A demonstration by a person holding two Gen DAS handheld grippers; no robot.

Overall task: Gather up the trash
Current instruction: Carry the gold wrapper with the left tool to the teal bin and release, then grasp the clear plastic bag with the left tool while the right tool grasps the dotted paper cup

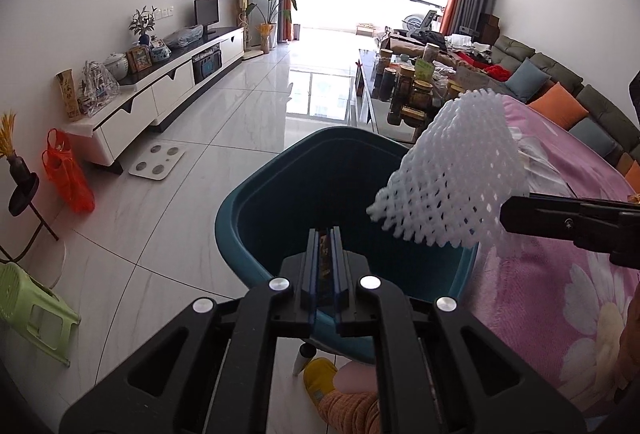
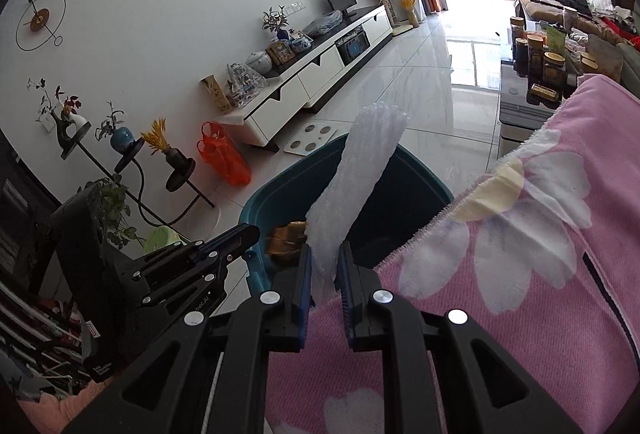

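the white foam net [image 2: 360,190] hangs over the teal bin [image 1: 280,170], pinched in my right gripper [image 2: 325,266]. my left gripper [image 1: 325,254] clamps a thin brown wrapper [image 1: 325,258], mostly hidden between its fingers. pink blanket [image 2: 520,274] borders the bin.

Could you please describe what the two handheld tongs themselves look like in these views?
Both tongs, left and right, are matte black plastic frames with cut-out openings and round silver bolts. Blue ribbed pads line their fingers. The body of the left tongs, seen from the right camera, carries small white lettering. No cables or sleeves are visible.
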